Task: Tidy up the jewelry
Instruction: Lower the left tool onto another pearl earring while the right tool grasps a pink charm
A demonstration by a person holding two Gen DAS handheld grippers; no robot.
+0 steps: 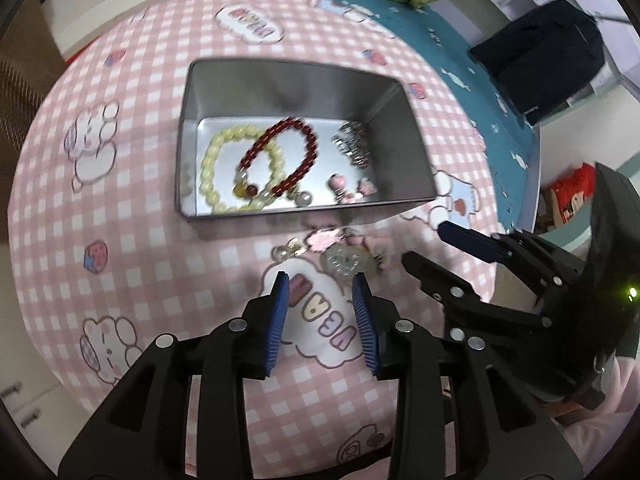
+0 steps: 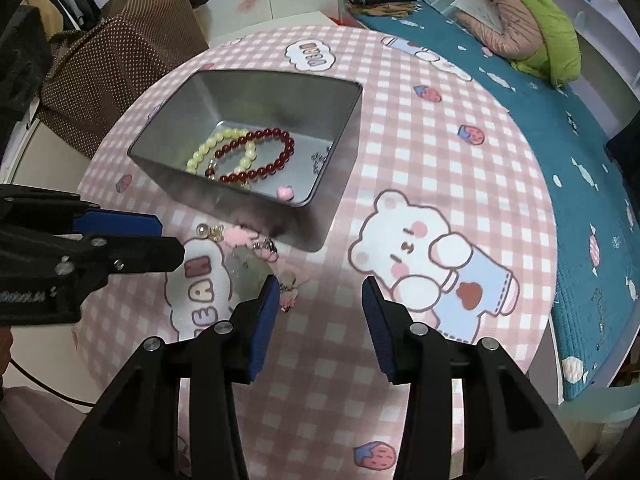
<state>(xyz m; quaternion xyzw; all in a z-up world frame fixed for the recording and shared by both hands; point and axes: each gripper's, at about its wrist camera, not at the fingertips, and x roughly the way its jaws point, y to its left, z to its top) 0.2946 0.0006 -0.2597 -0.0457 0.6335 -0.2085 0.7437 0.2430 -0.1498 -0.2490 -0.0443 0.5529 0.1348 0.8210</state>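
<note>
A silver metal tin [image 1: 208,80] [image 2: 256,88] stands on the pink checked tablecloth. Inside lie a cream bead bracelet [image 1: 208,160] [image 2: 202,152], a dark red bead bracelet [image 1: 308,148] [image 2: 276,160], a silver chain piece [image 1: 354,144] and small pink charms [image 1: 340,182] [image 2: 286,193]. In front of the tin lie a pearl earring [image 1: 280,253] [image 2: 203,231], a pink hair clip [image 1: 324,238] [image 2: 238,237] and a clear disc piece [image 1: 346,261] [image 2: 250,268]. My left gripper [image 1: 322,280] [image 2: 170,236] is open and empty, just short of them. My right gripper [image 2: 320,284] [image 1: 424,242] is open and empty, to their right.
The round table [image 2: 400,152] ends close on every side. A teal bedspread [image 2: 560,152] with a green and pink jacket [image 2: 532,20] lies to the right. A brown dotted bag [image 2: 116,76] stands beyond the table's far left. A dark bag [image 1: 544,56] lies on the bed.
</note>
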